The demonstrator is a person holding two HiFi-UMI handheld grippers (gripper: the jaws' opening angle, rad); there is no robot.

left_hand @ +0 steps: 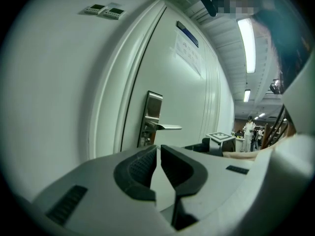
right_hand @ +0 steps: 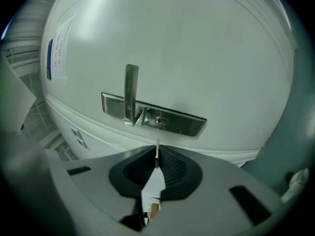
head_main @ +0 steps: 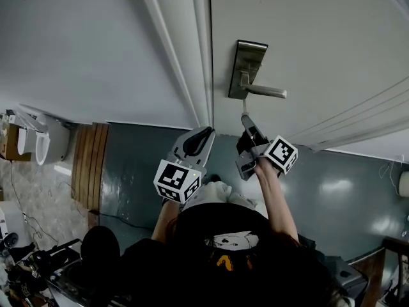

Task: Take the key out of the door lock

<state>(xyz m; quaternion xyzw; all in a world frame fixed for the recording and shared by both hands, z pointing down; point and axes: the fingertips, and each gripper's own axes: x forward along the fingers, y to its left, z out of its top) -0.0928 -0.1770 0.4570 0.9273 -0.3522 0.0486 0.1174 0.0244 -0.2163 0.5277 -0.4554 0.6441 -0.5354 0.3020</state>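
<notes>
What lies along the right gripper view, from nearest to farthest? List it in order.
The right gripper, its dark ribbed fingers pinched together → the thin silver metal key they hold → brushed steel lock plate → white door.

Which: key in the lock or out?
Nearly out at most. The right gripper is shut on the key; most of its blade shows, the tip at the lock. Cannot tell if clear.

The key (right_hand: 157, 144) shows only its thin blade; its head is buried between the jaws of the right gripper (right_hand: 156, 157). Print on the door notice (left_hand: 188, 53) is too small to read.
</notes>
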